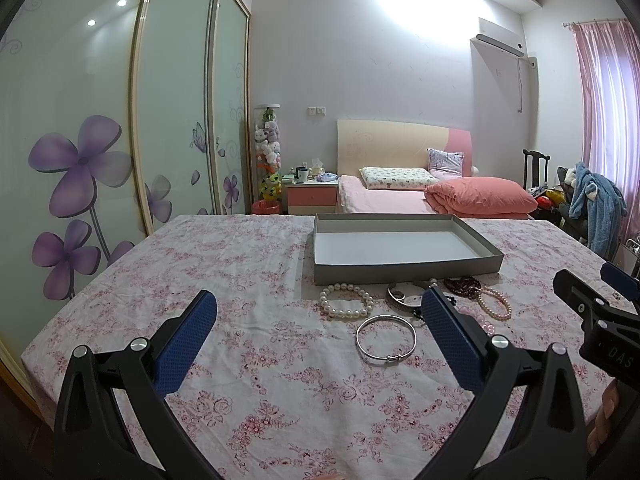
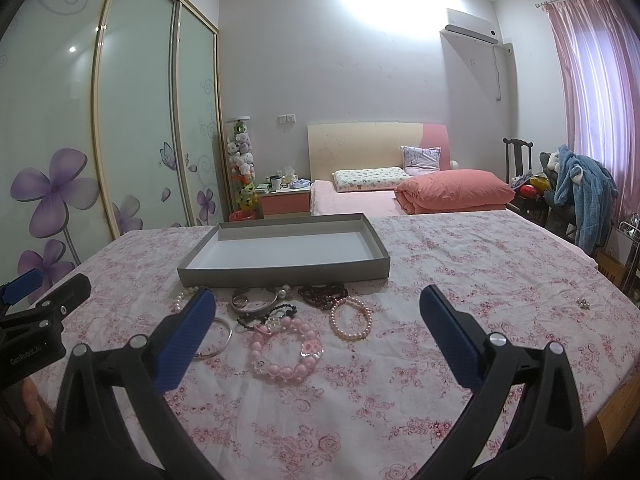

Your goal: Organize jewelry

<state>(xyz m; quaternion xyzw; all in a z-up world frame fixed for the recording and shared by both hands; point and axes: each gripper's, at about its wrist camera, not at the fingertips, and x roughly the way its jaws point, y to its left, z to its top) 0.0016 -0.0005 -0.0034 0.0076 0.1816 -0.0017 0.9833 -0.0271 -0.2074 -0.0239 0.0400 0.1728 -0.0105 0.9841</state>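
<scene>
Both grippers, L (image 1: 320, 320) and R (image 2: 318, 316), were held wide apart, empty, above cloth (image 1: 248, 380). Tray (image 1: 400, 270) sat empty at far side; jewelry heaped just before it. Bangle (image 1: 386, 338) lay nearest L: best approached low, one thin rim pinched, neighbouring pearls (image 1: 346, 300) left undisturbed. Pink beads (image 2: 286, 350) suited R.

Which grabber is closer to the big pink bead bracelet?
Right. The pink bead bracelet lies just ahead of the right gripper, between its open jaws. The left gripper sits off to the bracelet's left, with the silver bangle in front of it instead.
</scene>
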